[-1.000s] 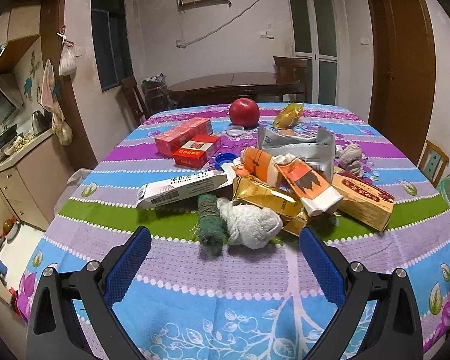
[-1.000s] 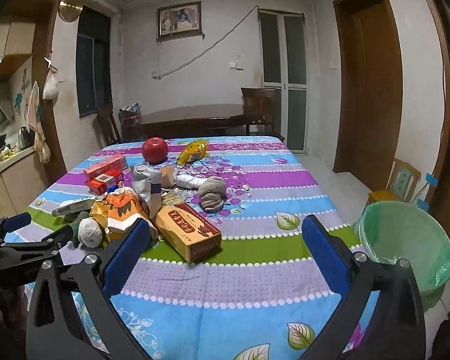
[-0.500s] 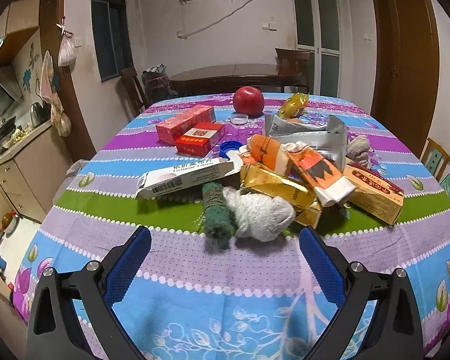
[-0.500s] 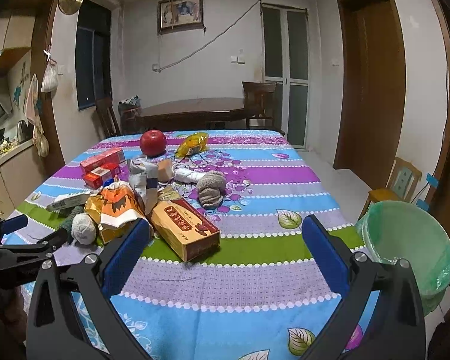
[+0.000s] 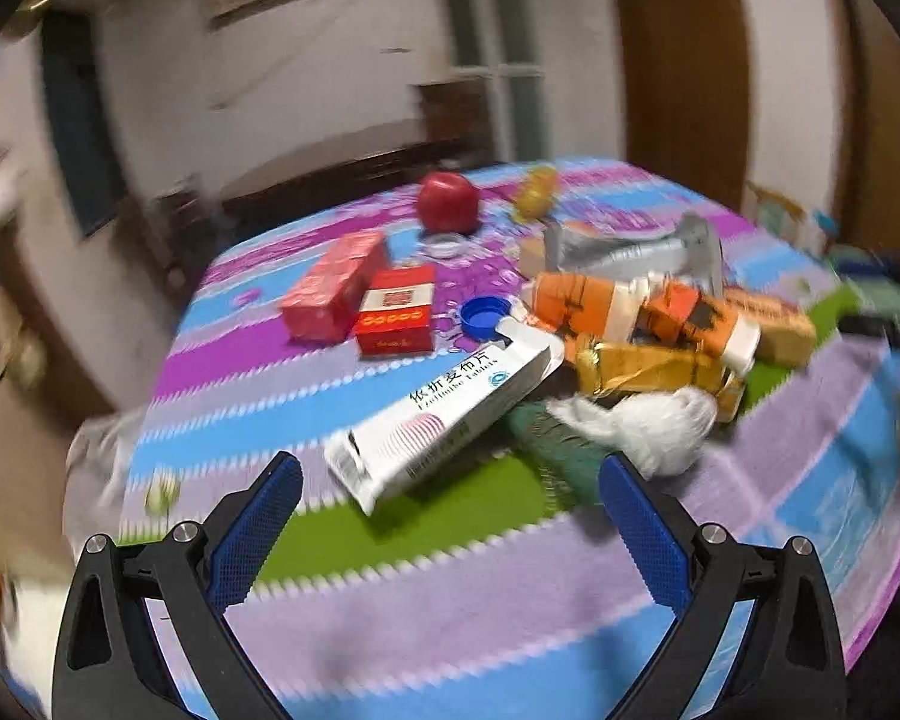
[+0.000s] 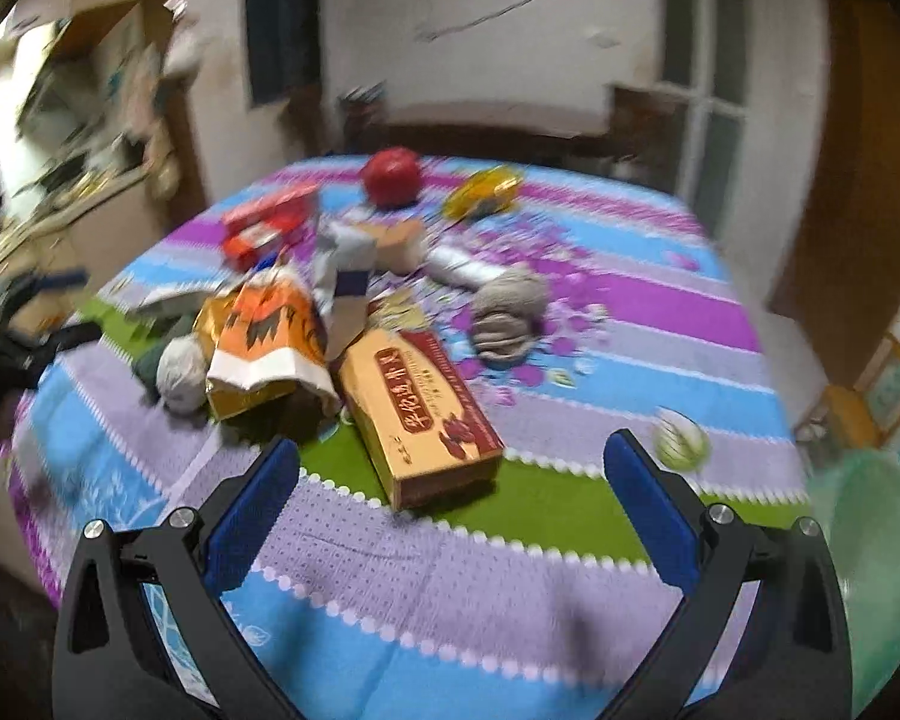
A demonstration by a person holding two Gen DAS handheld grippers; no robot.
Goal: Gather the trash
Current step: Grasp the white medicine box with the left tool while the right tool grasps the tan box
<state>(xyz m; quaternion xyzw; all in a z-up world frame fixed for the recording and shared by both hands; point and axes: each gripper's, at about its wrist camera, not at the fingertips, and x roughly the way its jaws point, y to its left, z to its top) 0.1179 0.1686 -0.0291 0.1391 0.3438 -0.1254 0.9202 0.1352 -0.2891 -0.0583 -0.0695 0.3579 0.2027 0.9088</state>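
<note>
Trash lies heaped mid-table: white medicine box (image 5: 444, 414) at the left gripper's (image 5: 450, 531) 12 o'clock, brown carton (image 6: 423, 414) at the right gripper's (image 6: 450, 519) 11. Both claws gape, released. Risk: a rushed, blurred approach nudging boxes off the tablecloth (image 5: 510, 600).

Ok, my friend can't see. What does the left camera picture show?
The open left gripper hangs over a striped tablecloth, pointing at a long white box at the edge of a trash pile. Behind sit red boxes, a blue bottle cap and a red apple. It's blurry.

Boxes (image 5: 354, 294) left of wrapper pile (image 5: 648, 336), apple (image 5: 448, 202) behind
</note>
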